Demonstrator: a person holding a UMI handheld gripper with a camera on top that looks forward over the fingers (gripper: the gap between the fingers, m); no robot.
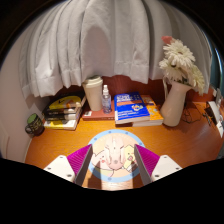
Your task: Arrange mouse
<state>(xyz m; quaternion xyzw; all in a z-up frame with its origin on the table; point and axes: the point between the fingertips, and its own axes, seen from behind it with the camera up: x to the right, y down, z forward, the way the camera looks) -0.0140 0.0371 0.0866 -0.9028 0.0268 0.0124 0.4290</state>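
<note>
A pale pink mouse (113, 155) with a cartoon print sits between my fingers, over a round mat with a light blue rim (112, 136) on the wooden table (175, 140). My gripper (113, 160) is shut on the mouse, with both fingertips (92, 160) against its sides. I cannot tell whether the mouse rests on the mat or is lifted off it. The mouse's near end is hidden below the fingers.
At the back of the table stand a stack of books (63, 110), a dark jar (35, 124), a white cup (93, 92), a small bottle (106, 98) and a blue book (136, 108). A white vase with flowers (176, 98) stands at the right. White curtains (110, 40) hang behind.
</note>
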